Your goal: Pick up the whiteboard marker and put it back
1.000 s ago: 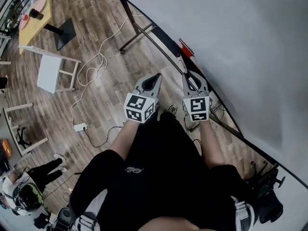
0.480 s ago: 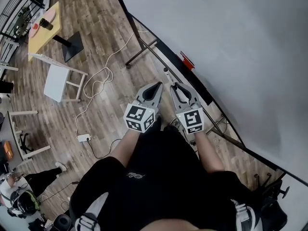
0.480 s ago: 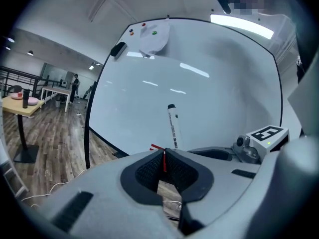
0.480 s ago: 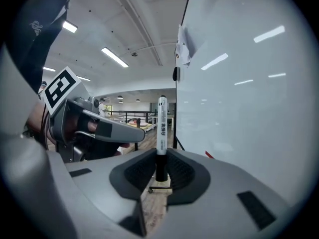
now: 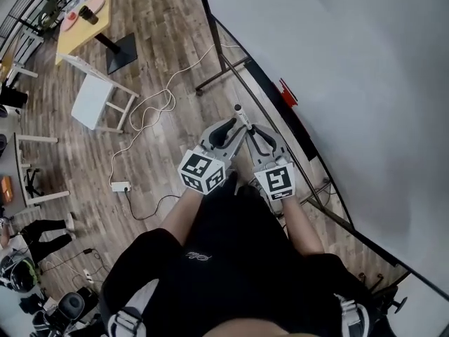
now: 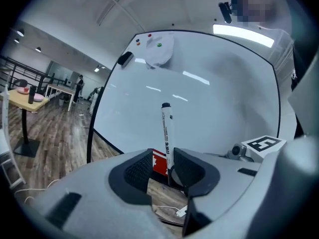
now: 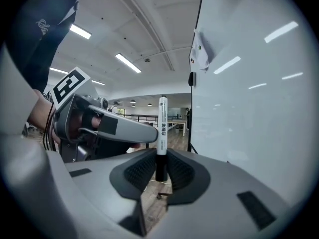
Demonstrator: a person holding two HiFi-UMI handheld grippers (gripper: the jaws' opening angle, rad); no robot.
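The whiteboard marker [image 5: 240, 112] is white with a black cap and stands upright in front of the whiteboard [image 5: 351, 83]. My right gripper [image 5: 261, 133] is shut on its dark lower end [image 7: 160, 166], and the barrel [image 7: 162, 126] rises above the pads. My left gripper [image 5: 228, 126] sits close beside the right one. Its jaws have just been opening and now stand open. In the left gripper view the marker [image 6: 167, 133] sits against one finger [image 6: 192, 169], with a gap to the other.
A red eraser [image 5: 287, 93] lies on the whiteboard's tray. The board's stand leg [image 5: 224, 69] crosses the wooden floor. A white stool [image 5: 95, 100], a yellow table [image 5: 81, 23] and a cable with a power strip [image 5: 121, 186] are to the left. A person [image 5: 28, 237] is at the lower left.
The right gripper has swung left from the tray with the marker, up beside the left gripper. Both grippers have risen. The left jaws, shut before, are now open.
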